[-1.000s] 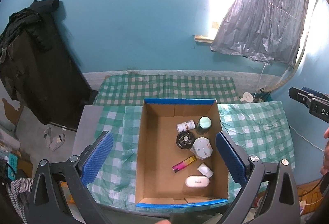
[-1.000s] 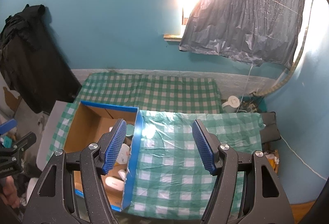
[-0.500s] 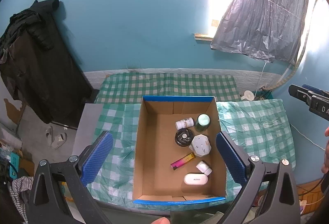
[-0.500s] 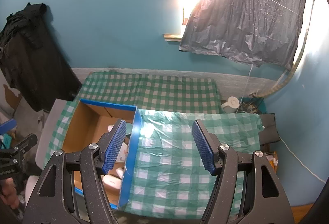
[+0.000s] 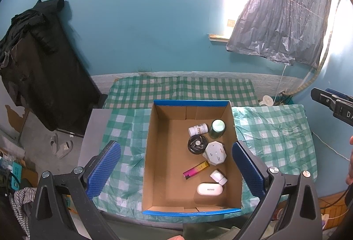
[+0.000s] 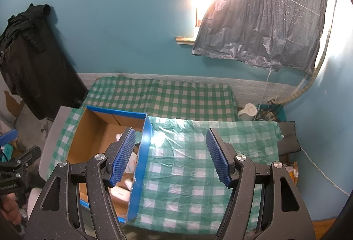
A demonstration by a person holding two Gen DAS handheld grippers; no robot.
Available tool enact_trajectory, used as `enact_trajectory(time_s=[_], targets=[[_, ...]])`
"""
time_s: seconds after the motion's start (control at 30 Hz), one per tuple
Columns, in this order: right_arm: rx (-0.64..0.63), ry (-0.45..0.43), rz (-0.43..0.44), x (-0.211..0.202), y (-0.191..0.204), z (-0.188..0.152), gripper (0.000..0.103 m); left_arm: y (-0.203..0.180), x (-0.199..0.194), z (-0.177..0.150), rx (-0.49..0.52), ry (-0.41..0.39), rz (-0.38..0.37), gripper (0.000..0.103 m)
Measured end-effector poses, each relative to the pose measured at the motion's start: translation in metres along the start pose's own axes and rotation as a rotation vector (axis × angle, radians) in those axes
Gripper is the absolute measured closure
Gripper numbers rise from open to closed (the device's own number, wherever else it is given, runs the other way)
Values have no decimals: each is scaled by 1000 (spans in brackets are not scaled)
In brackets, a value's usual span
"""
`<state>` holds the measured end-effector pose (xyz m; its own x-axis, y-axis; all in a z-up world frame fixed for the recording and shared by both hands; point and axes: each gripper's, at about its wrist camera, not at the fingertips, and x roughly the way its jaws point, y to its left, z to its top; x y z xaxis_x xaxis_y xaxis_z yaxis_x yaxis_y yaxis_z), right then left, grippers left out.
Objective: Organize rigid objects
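Both sets of jaws stand released and hold nothing, the left gripper (image 5: 176, 165) above the box (image 5: 154, 151), the right gripper (image 6: 171, 156) over the bare checked cloth (image 6: 187, 173). Since a second ago nothing has shifted. Inside the box lie the white case (image 5: 209, 189), lighter (image 5: 196, 169) and bottles (image 5: 198, 129), so the sorting looks finished.

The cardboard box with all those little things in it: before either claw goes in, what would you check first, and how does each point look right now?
1. Left claw open, nothing held: ok.
2. Right claw open, nothing held: ok.
3. Cardboard box open at the top: ok.
4. Lighter lying apart from its neighbours, easy to pinch: ok.
5. White case free of the small white cap: cannot tell, they sit very close.
6. Checked cloth beside the box bare for setting things down: ok.
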<state>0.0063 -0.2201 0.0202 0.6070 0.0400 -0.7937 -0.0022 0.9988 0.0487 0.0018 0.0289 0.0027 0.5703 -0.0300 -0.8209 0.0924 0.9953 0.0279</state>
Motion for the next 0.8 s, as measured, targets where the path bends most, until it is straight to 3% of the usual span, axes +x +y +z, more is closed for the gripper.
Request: enact_trajectory(time_s=[0.8], targets=[[7, 6, -1, -3, -4, -4, 36, -6, 1, -4, 17, 20, -3, 1]])
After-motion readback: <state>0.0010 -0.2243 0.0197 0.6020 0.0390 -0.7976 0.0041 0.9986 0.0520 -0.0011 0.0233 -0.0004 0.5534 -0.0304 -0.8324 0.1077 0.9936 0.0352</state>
